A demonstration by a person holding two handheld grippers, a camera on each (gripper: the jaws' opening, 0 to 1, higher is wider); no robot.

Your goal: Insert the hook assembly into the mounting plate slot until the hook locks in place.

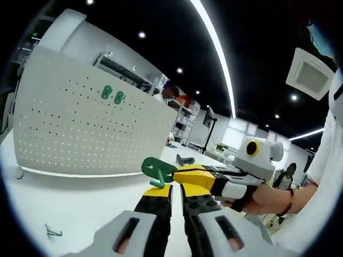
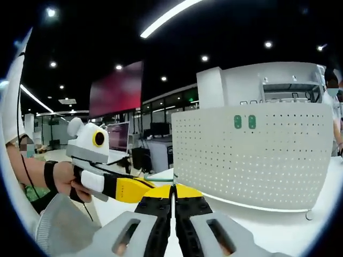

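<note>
Right hand-held gripper (image 1: 170, 176) clamps a glossy green plastic hook (image 1: 158, 170), just ahead of left hand-held gripper (image 1: 177, 199), jaws clenched, empty. White perforated metal panel (image 1: 86, 128) stands upright on the white desk (image 1: 69, 206) beyond, open surface between. Two green pegs (image 1: 112, 95) near its top edge.

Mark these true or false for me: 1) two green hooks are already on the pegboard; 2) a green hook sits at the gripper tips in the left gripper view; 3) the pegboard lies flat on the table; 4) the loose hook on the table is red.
1) True: two green hooks sit side by side high on the white pegboard.
2) True: a green hook is at the tips where the left gripper and right gripper meet.
3) False: the pegboard stands upright on the table.
4) False: the small loose hook lying on the table is green.
</note>
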